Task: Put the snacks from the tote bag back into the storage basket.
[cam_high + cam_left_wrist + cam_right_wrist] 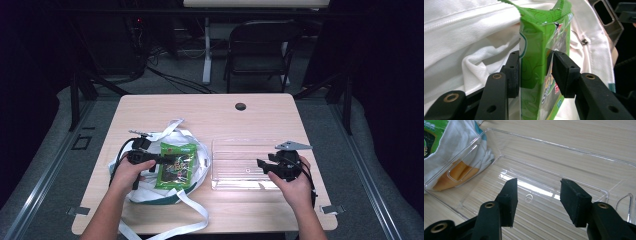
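Note:
A green snack packet (175, 165) lies over a white cloth bag (197, 172) on the left half of the table. My left gripper (162, 160) is shut on the packet's left edge; in the left gripper view the green packet (536, 62) stands pinched between both black pads (564, 72). A clear plastic tray (240, 150) sits empty on the right half. My right gripper (261, 165) hovers over the tray's right end, open, with nothing between its jaws; the right gripper view looks down into the clear tray (564, 155).
The bag's white straps (195, 210) trail toward the table's front edge. A round cable hole (240, 106) is at the table's far middle. A dark folding chair (260, 45) stands beyond the table.

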The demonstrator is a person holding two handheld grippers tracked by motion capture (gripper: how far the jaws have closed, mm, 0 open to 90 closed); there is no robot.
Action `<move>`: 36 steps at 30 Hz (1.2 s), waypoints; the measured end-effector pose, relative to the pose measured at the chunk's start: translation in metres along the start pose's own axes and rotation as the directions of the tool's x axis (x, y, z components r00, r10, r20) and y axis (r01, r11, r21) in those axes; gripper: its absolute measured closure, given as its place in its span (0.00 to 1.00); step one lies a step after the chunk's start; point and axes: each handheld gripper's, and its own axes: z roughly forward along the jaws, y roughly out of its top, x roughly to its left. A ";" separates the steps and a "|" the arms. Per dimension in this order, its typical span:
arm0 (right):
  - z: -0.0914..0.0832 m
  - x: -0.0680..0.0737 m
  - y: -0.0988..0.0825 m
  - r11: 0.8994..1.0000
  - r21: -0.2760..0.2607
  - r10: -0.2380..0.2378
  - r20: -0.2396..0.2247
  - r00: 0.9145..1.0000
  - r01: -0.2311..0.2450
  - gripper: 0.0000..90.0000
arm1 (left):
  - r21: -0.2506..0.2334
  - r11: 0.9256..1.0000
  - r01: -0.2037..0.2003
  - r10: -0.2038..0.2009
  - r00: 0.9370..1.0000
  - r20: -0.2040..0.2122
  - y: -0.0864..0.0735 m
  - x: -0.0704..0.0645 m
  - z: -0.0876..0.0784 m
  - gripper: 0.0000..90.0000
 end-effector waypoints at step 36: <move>0.002 0.000 -0.001 1.000 0.002 -0.001 0.002 1.000 0.001 0.54 | 0.097 0.991 -0.094 0.088 0.994 0.060 -0.001 -0.008 0.007 0.70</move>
